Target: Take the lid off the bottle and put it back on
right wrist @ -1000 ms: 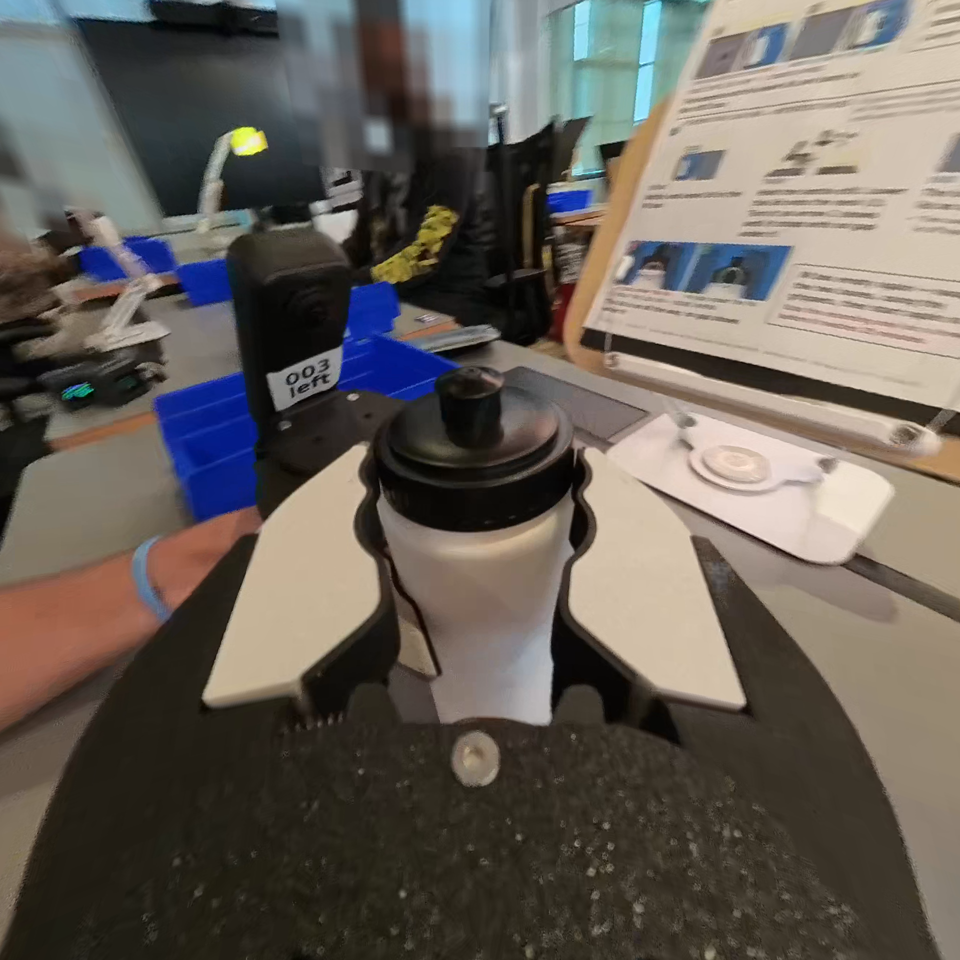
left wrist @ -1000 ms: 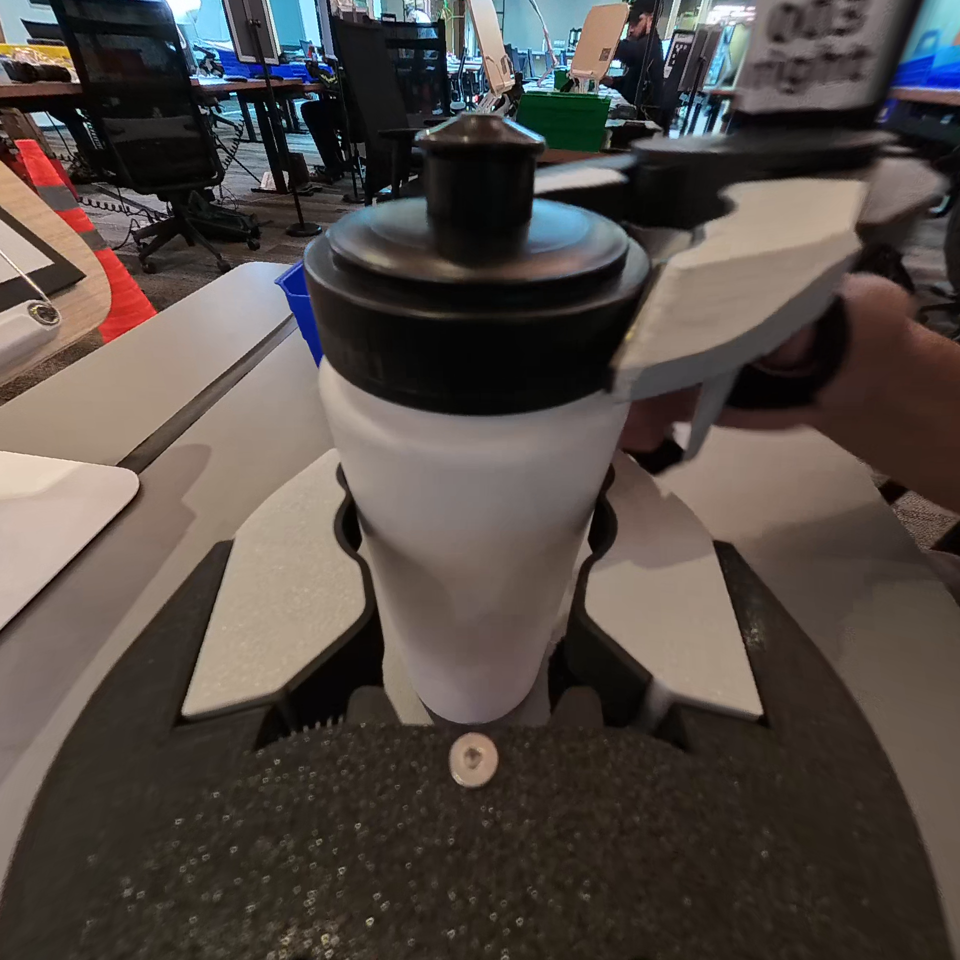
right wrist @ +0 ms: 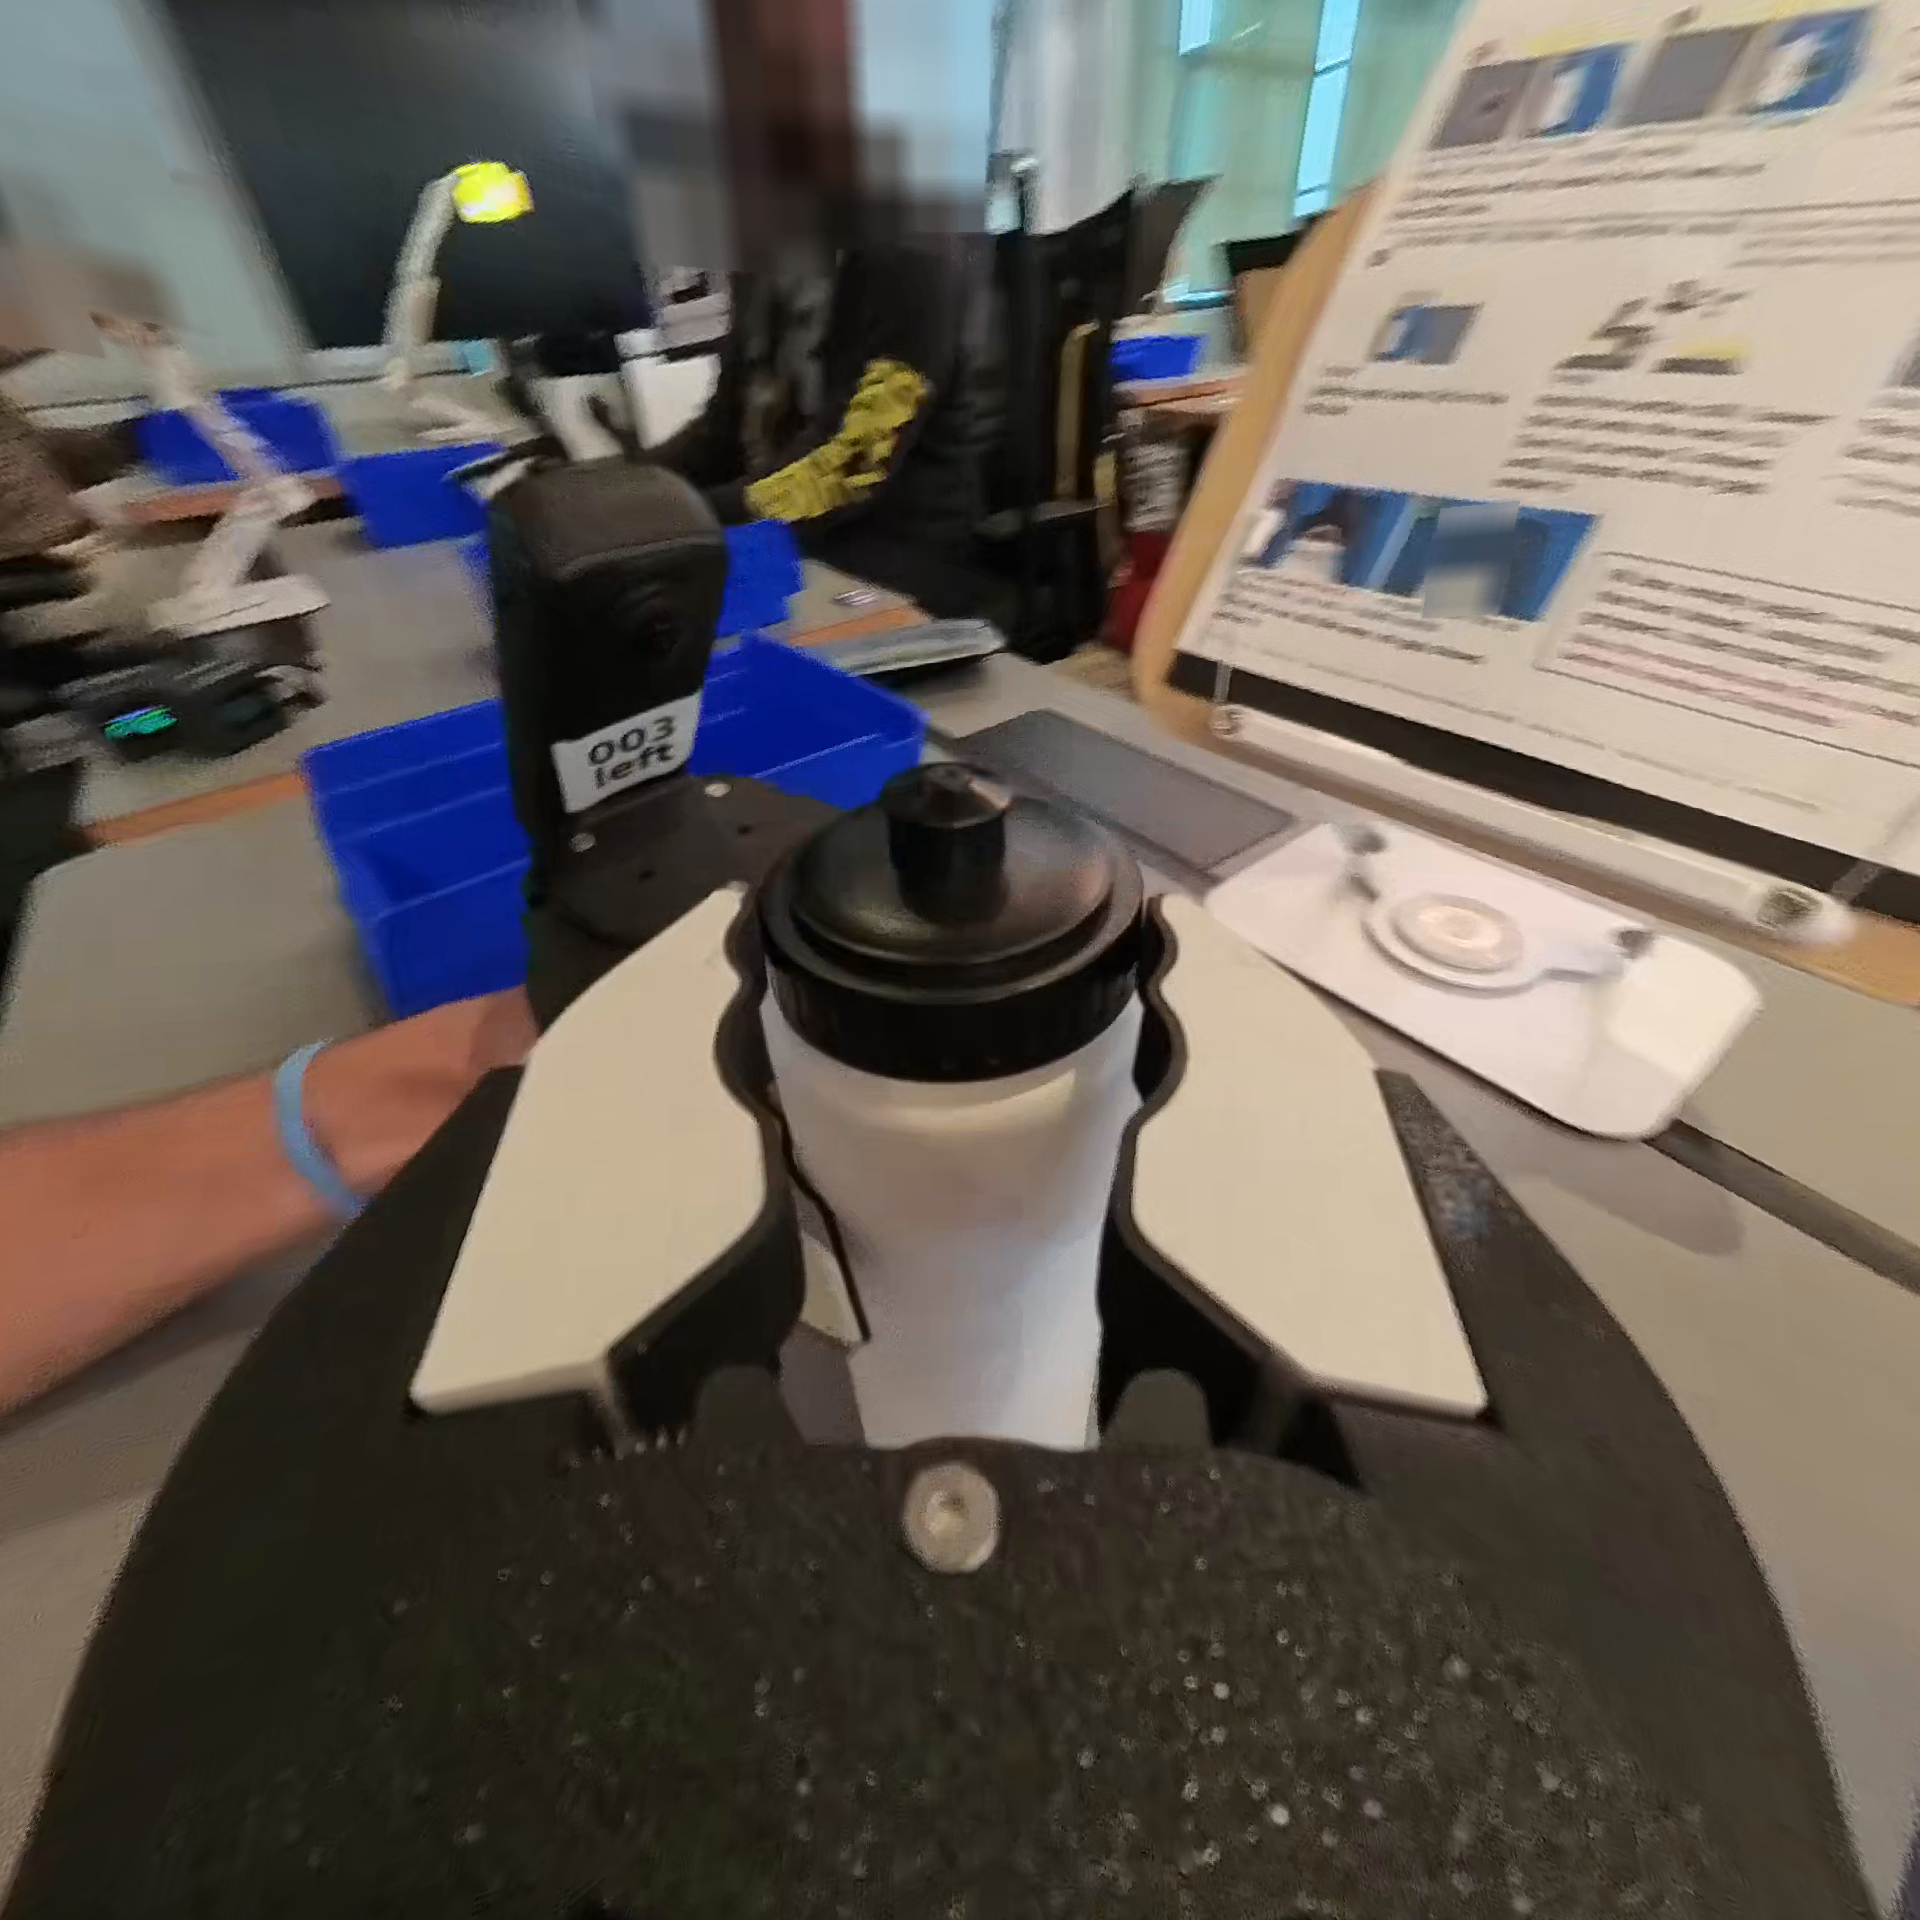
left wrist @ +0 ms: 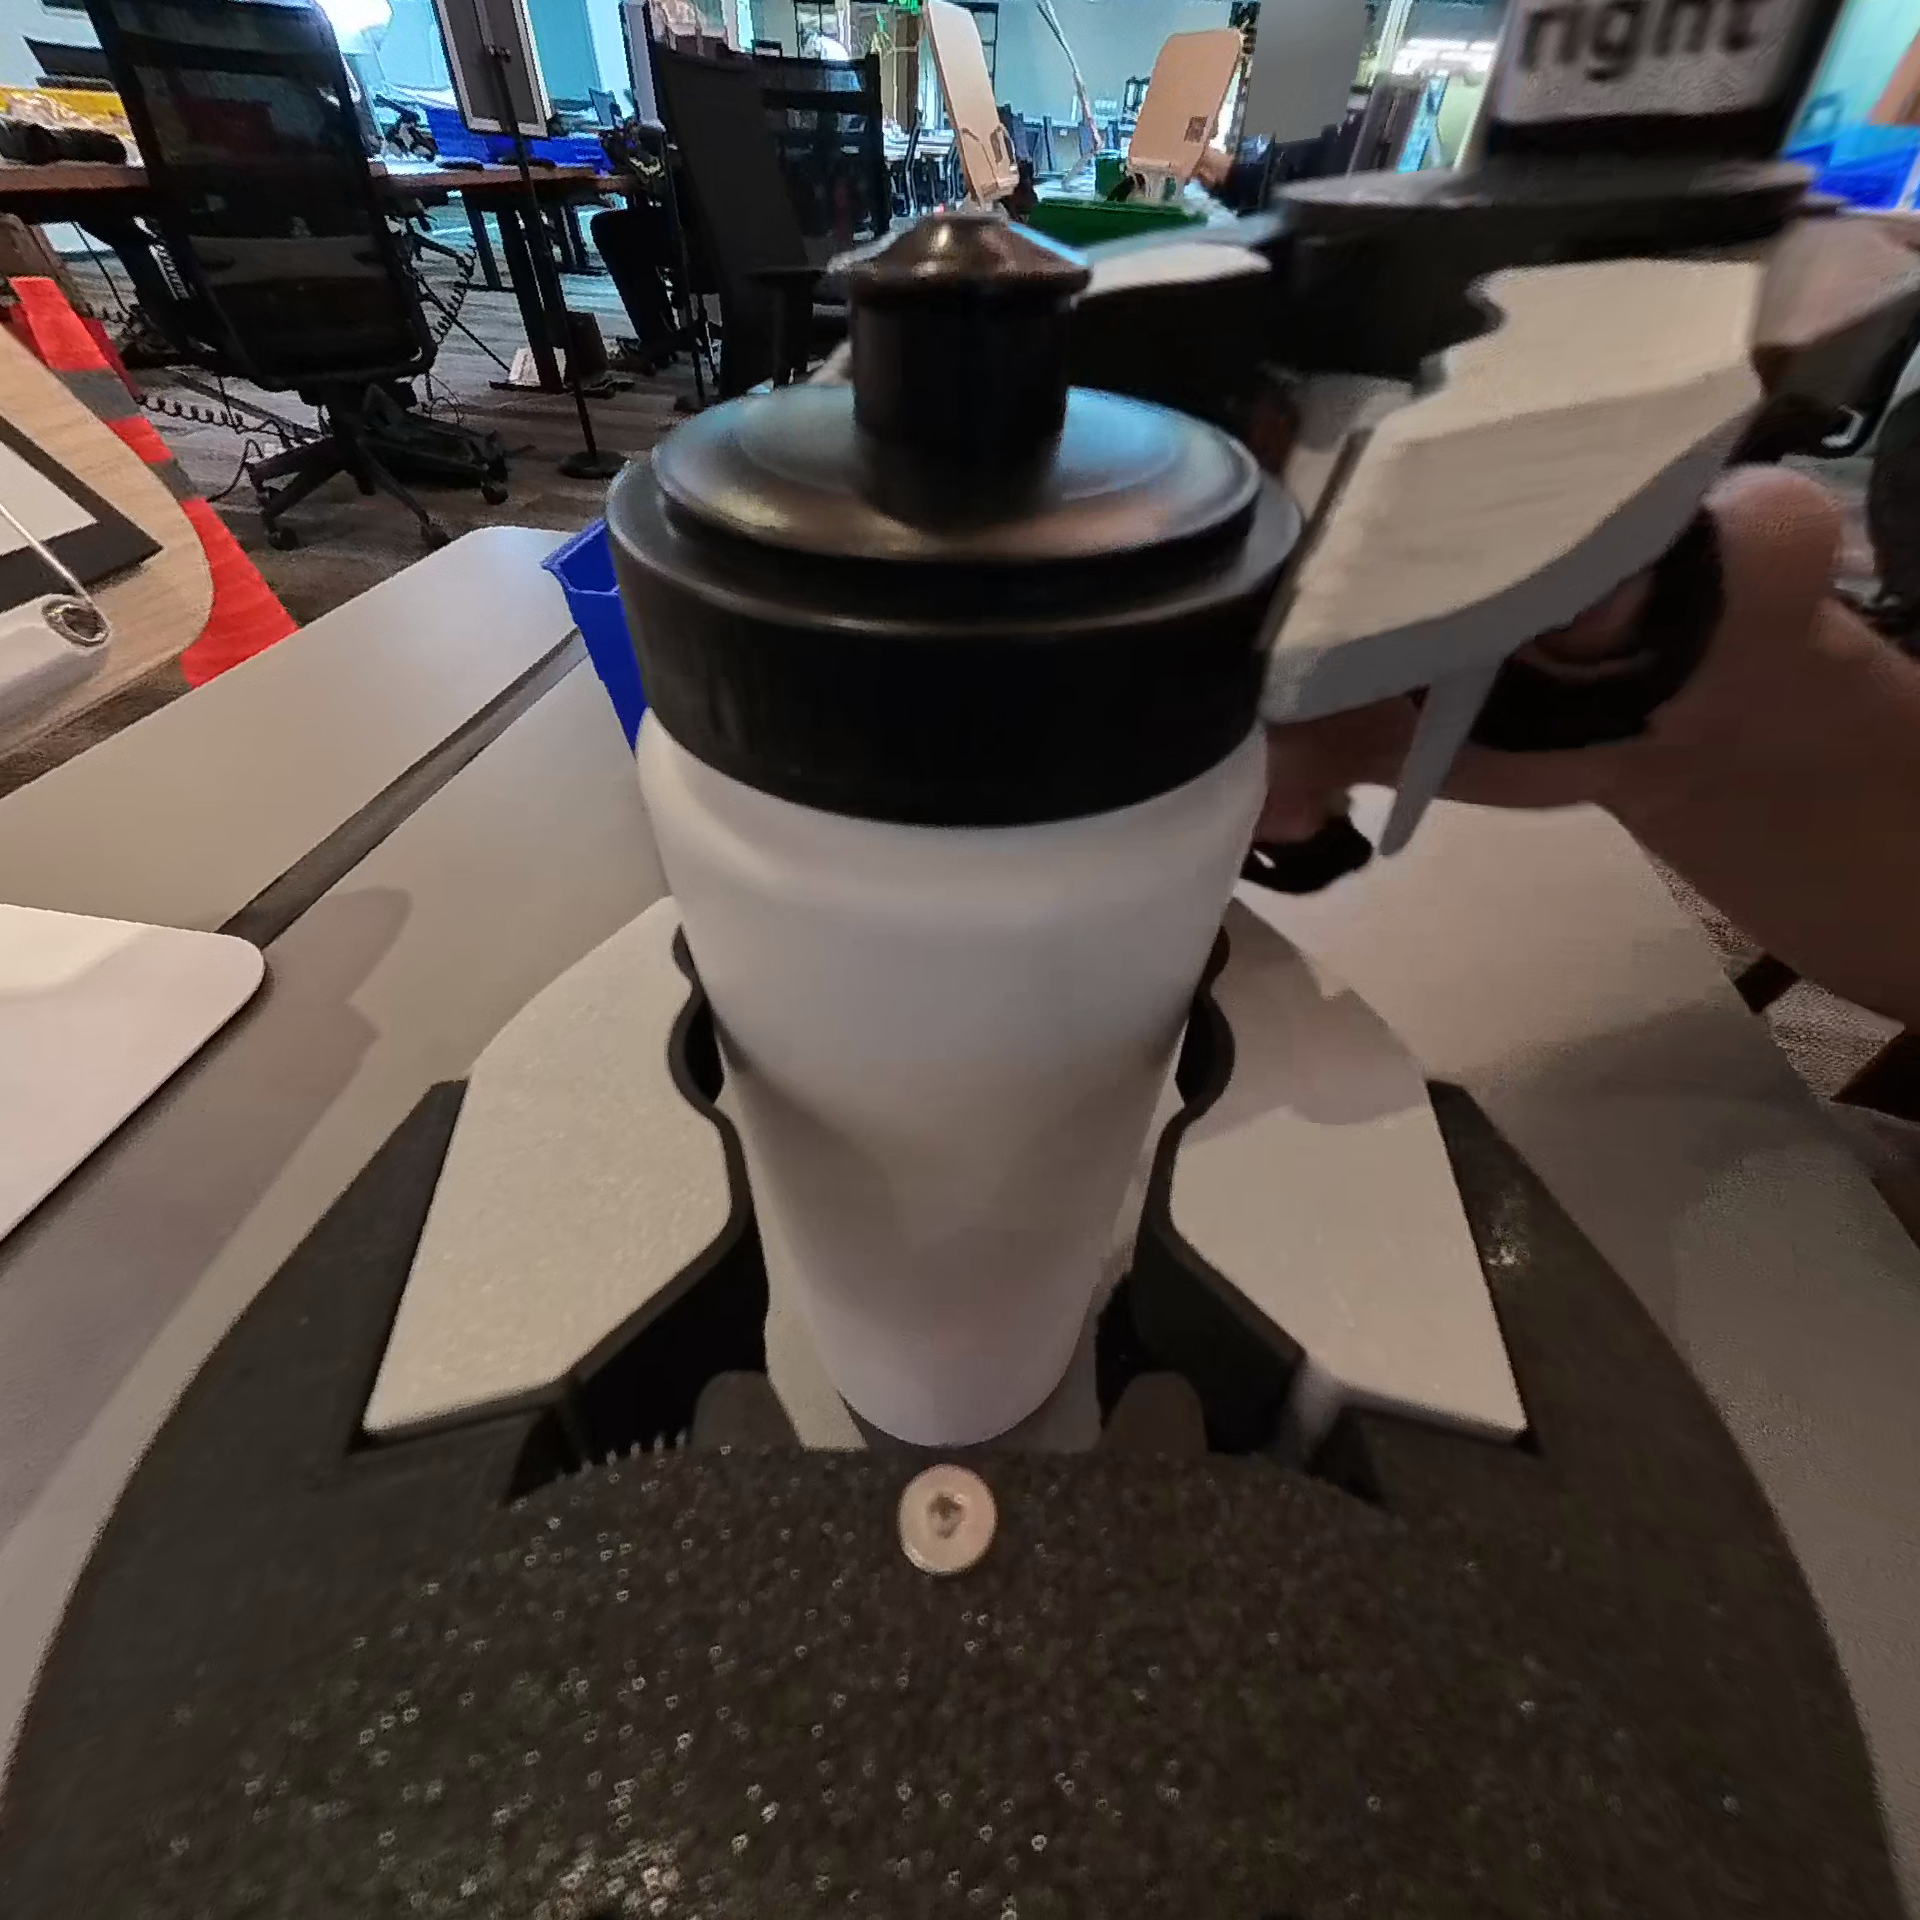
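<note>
White bottle (right wrist: 966, 1226), black lid (right wrist: 951, 966): no visible branding.

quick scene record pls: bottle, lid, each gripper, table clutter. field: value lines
bottle: white, upright, on grey table
lid: black, spout on top, seated on the bottle
left gripper: fingers on either side of the bottle body, low; contact not clear
right gripper: fingers either side of the lid, close against its ribbed rim
bins: blue, behind the bottle
board: tilted instruction sheet, to the right in the right wrist view
white plate: flat, in front of the board
</note>
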{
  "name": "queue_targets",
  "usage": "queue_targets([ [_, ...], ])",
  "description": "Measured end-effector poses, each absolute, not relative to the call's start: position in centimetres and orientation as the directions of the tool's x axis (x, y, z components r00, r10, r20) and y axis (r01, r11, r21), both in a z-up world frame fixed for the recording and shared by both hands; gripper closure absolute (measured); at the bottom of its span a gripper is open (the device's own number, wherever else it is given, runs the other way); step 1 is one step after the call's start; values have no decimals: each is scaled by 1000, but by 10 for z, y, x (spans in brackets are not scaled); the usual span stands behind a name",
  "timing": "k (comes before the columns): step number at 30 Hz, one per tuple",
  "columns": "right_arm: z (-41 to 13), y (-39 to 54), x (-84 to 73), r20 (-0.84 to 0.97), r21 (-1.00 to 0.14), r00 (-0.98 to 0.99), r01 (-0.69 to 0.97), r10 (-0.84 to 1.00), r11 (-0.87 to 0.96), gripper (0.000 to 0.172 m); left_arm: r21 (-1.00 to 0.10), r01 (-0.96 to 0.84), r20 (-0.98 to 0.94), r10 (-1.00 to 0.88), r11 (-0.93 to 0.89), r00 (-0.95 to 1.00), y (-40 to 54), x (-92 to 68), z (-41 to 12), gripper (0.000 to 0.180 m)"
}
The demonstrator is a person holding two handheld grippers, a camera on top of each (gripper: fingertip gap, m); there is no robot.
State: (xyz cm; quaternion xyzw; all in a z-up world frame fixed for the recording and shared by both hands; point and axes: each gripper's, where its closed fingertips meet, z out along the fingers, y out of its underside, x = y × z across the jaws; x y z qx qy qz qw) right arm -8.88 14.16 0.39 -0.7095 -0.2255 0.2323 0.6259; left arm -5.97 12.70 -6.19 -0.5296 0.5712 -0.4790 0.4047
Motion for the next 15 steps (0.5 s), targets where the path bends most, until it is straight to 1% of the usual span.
queue_targets([
  [4,3,138,-90,-82,-989,554,60,828,-138,103,-975,-222,38,-993,-13,-111,126,-59,-62,93],
  [6,2,136,-89,-121,-984,478,60,870,-170,102,-974,-225,32,-993,-7,-111,124,-58,-63,93],
  [7,1,136,-88,-131,-982,473,58,871,-179,101,-974,-226,32,-993,-6,-110,124,-58,-63,93],
  [9,1,135,-85,-128,-985,526,29,841,-168,91,-974,-226,32,-993,-6,-110,124,-58,-63,93],
  [11,5,133,-78,-108,-993,627,-38,772,-109,88,-974,-227,31,-993,-5,-110,124,-58,-63,93],
  [13,9,131,-70,-104,-994,755,-105,647,-36,85,-974,-225,30,-994,-5,-109,124,-58,-63,94],
  [14,7,132,-65,-94,-994,822,-111,562,-4,86,-975,-224,30,-994,-5,-109,124,-58,-63,94],
  [15,5,131,-64,-83,-995,868,-103,489,13,84,-975,-224,30,-994,-5,-108,124,-58,-63,94],
])
